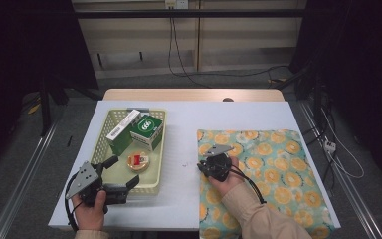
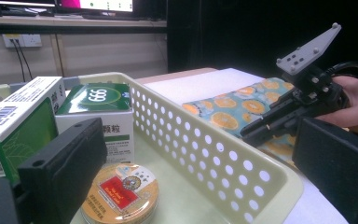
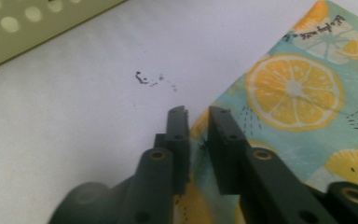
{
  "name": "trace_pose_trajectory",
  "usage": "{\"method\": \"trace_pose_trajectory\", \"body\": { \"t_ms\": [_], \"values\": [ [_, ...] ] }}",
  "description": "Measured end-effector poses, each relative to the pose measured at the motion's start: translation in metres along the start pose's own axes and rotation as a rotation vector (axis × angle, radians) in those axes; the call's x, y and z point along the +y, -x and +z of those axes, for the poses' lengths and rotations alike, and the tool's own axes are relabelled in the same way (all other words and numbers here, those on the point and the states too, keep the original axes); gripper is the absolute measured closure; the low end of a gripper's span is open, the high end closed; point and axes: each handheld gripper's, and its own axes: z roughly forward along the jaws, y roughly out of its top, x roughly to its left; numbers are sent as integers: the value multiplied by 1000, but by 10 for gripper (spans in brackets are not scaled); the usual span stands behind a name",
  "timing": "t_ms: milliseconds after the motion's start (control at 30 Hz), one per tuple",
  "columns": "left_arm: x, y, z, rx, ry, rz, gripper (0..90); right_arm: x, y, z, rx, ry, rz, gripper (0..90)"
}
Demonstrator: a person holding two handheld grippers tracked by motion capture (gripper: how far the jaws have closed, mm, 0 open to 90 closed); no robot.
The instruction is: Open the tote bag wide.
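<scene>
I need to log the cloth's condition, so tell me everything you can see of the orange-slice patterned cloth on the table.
The turquoise cloth printed with orange slices looks like thin fabric, spread mostly flat over the right part of the white table, its near end at the table's front edge. The right gripper pinches its left edge between nearly closed jaws, and the person's right forearm rests on it. It lies apart from the perforated cream plastic basket.

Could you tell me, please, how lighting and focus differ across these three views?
High view: the table is evenly lit, the surroundings fall into darkness, and details look soft. Left gripper view: the near jaws are dark and blurred, while the basket and round tin are fairly sharp. Right gripper view: the right gripper is soft at the bottom, the orange-print cloth clearer, no glare.
</scene>
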Motion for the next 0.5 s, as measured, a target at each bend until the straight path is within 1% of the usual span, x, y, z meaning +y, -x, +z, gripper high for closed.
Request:
{"method": "trace_pose_trajectory", "body": {
  "t_ms": [33,67,100,133,167,233,267,300,333,400,433,467,500],
  "values": [
    [0,-1,0,0,2,5,26,0,0,0,0,0,0,851],
    [0,0,-1,0,2,-3,26,0,4,1,6,1,12,897],
    [0,-1,-1,1,3,-1,26,0,4,1,6,1,12,897],
    [0,-1,-1,2,4,-1,26,1,8,1,29,-3,42,900],
    [0,-1,-1,2,4,-3,26,3,10,1,36,-11,54,900],
    [0,0,0,-1,5,-6,26,5,13,2,32,-13,58,900],
    [0,-1,1,-5,0,6,26,5,13,2,32,-13,58,900],
    [0,0,1,-4,1,3,26,7,19,2,37,-10,75,900],
    [0,0,1,-4,-1,5,26,7,19,2,37,-10,75,900],
    [0,0,2,-5,-2,4,26,13,29,1,36,2,84,900],
    [0,0,2,-5,-2,4,26,13,29,1,36,2,84,900],
    [0,0,2,-6,0,-1,26,17,36,1,51,10,108,900],
    [0,0,2,-6,0,-1,26,20,40,1,46,16,114,900]
  ]
}}
